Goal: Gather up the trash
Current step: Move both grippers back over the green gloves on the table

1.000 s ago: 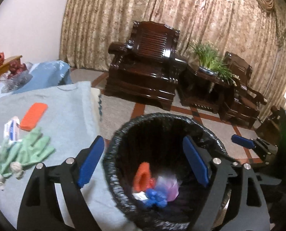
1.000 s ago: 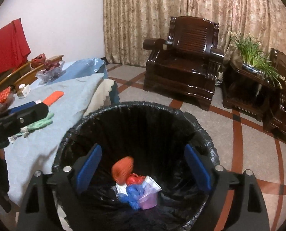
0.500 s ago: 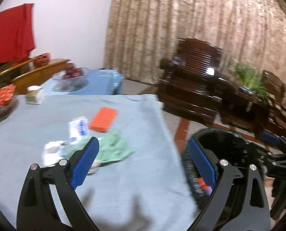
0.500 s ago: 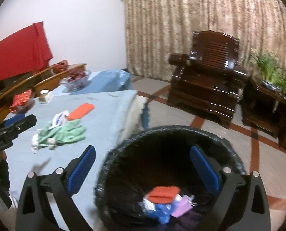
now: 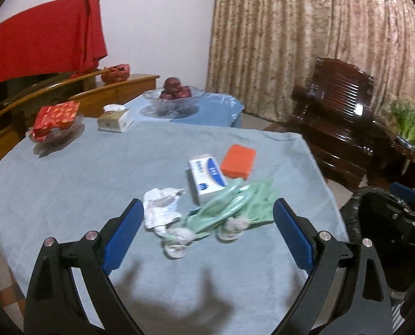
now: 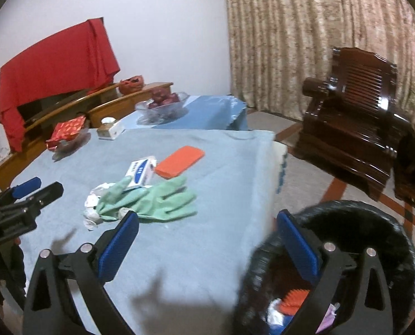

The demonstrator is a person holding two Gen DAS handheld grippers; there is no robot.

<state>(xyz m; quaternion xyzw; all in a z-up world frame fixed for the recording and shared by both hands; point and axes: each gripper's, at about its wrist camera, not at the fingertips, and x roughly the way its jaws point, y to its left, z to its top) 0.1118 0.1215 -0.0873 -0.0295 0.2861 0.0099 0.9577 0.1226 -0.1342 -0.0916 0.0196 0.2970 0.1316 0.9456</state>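
1. Left gripper: the fingers stand spread wide with nothing between the pads. Its jaws have just been opening. One second ago this view was centred on the trash bin; now it is centred on the counter, covered by a blue cloth.
2. Right gripper: the fingers are spread wide and released, and its jaws have also just been opening. One second ago the bin filled the middle of this view; now the left finger is over the counter and the right finger is over the bin rim.
3. Trash bin: lined with a black bag, on the floor off the counter's right edge. It sits at the lower right of the right wrist view and at the right edge of the left wrist view. An orange item, white scraps and a purple piece lie at its bottom.
4. Trash on the counter, centre of the left wrist view:
   - green gloves, lying flat;
   - crumpled white tissue, touching the gloves on their left;
   - white-and-blue packet, just behind the gloves;
   - orange pad, just right of the packet.
5. Upper left of both views: a red box on a glass dish, a tissue box and a glass fruit bowl. These were out of frame or at the edge one second ago.
6. Right side of both views: a dark wooden armchair before a patterned curtain.
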